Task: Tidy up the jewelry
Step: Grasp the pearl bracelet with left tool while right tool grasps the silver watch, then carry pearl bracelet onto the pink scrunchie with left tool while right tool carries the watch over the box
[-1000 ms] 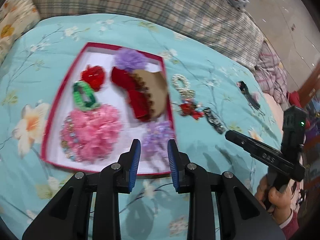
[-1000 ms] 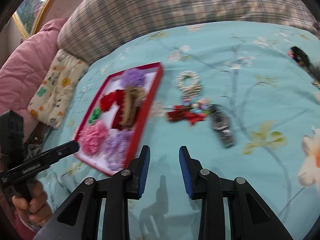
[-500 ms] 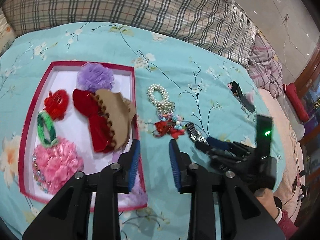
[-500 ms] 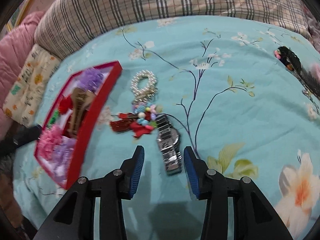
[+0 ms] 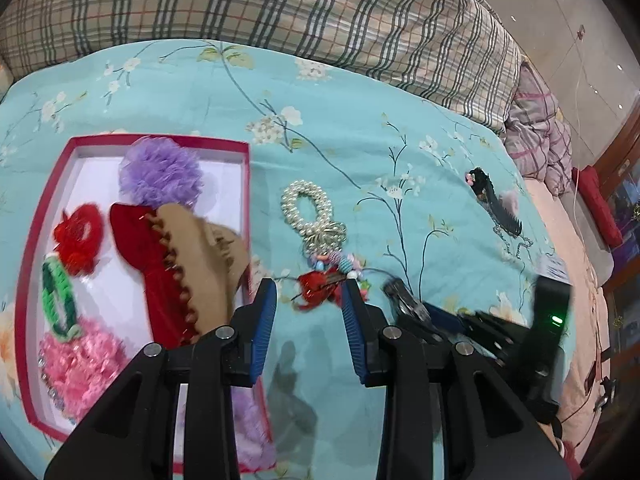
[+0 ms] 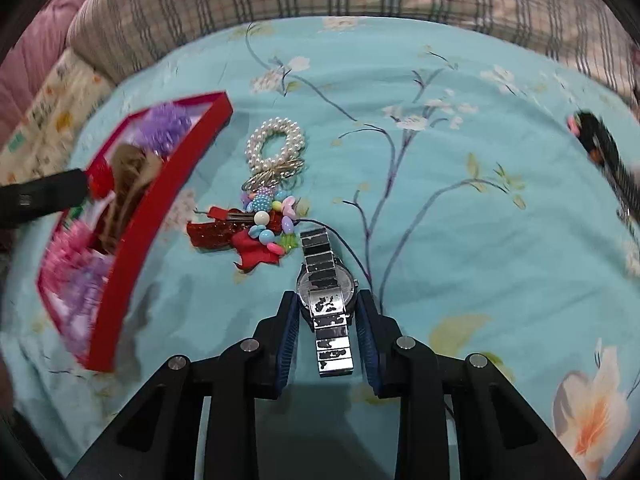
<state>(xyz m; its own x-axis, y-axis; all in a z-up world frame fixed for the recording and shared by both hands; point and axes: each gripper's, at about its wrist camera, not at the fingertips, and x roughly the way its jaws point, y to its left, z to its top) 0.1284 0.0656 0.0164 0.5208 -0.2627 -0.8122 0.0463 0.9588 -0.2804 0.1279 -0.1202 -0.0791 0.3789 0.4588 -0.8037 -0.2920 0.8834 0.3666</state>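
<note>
A red-rimmed box [image 5: 245, 184] [image 6: 168, 184] on the teal bedspread holds hair clips and scrunchies. Beside it lie a pearl bracelet [image 5: 306, 208] [image 6: 276, 144], a red bow with coloured beads [image 5: 320, 284] [image 6: 248, 236] and a silver watch [image 6: 326, 292]. My right gripper [image 6: 327, 304] is open with its jaws on either side of the watch's case, low over the bedspread. My left gripper [image 5: 308, 300] is open and empty, just short of the red bow. The right gripper also shows in the left wrist view [image 5: 424, 312], over the watch.
A black comb clip [image 5: 496, 204] [image 6: 604, 152] lies far right near the bed's edge. A plaid pillow [image 5: 280, 8] runs along the back. A pink blanket [image 5: 536, 128] lies at the right corner.
My right gripper has moved forward and down so its jaws now straddle the watch. My left gripper has shifted right, from over the box to the red bow.
</note>
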